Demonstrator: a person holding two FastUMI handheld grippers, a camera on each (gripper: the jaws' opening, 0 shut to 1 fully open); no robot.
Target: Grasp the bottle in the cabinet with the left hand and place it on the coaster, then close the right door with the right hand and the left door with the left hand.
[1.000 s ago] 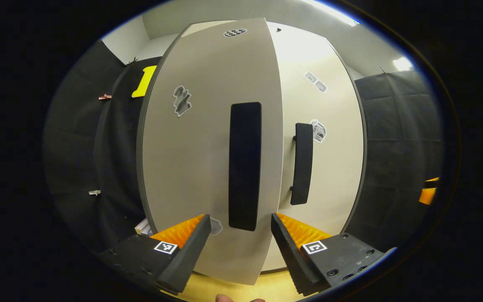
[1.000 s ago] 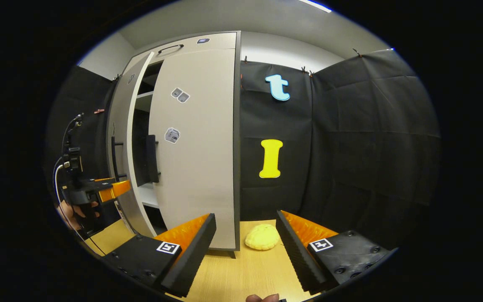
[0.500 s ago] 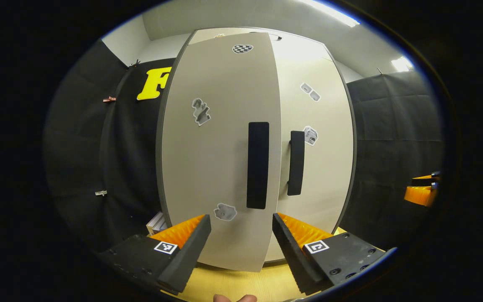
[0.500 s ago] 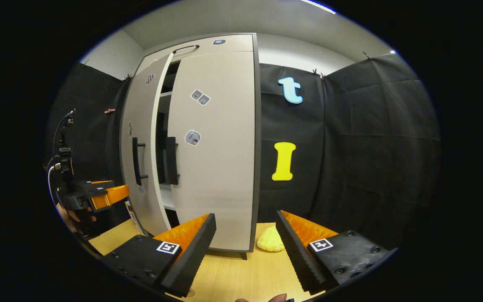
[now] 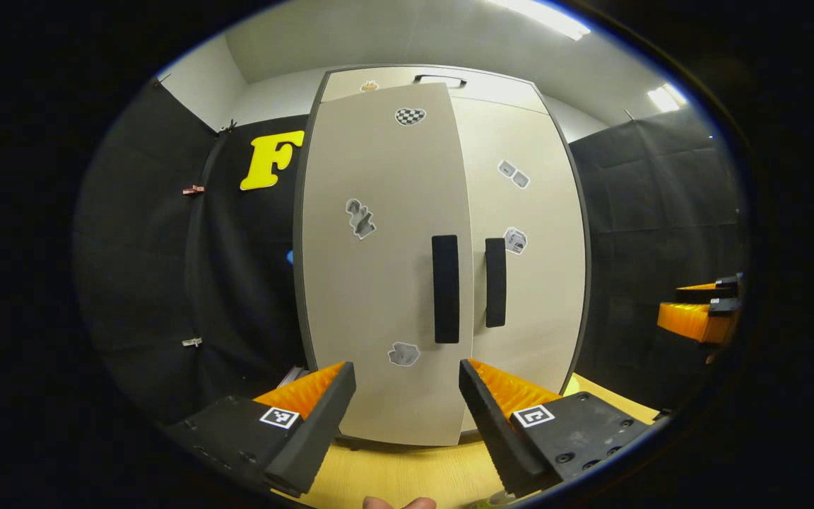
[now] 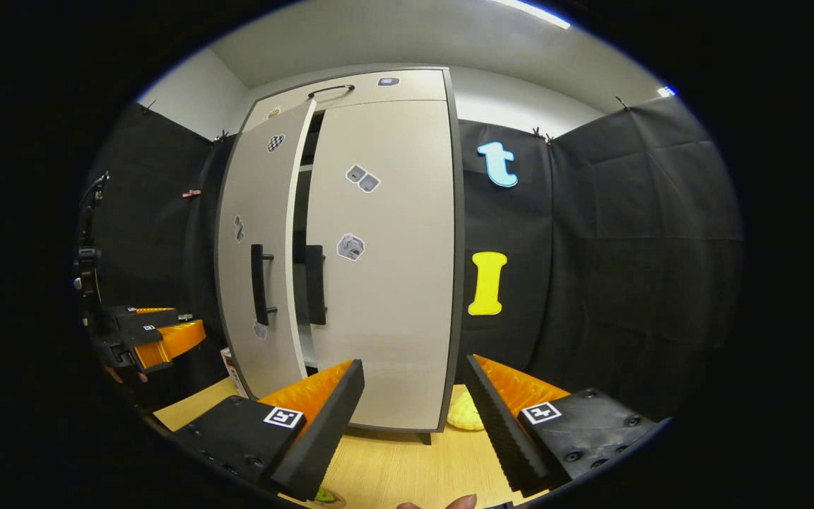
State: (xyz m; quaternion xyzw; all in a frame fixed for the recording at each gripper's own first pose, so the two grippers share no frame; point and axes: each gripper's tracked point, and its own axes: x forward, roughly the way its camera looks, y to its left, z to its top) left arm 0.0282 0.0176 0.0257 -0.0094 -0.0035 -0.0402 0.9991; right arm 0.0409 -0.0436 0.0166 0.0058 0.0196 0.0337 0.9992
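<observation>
No readable text on cabinet [image 5: 386, 283] stickers.

The cabinet interior [image 6: 301, 212] is hidden behind the left door [image 6: 255, 247] except for a narrow dark gap, the yellow object [image 6: 465, 417] on the counter [image 6: 393, 466] is partly covered by the right gripper's fingers [image 6: 499, 417], and the door stickers [image 5: 360, 218] are too small to identify.

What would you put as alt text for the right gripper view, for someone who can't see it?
A tall pale cabinet stands on a wooden table, its right door shut and its left door slightly ajar. The right gripper is open in the foreground, holding nothing. The left gripper is off to the side, and a yellow lump lies beside the cabinet.
</observation>
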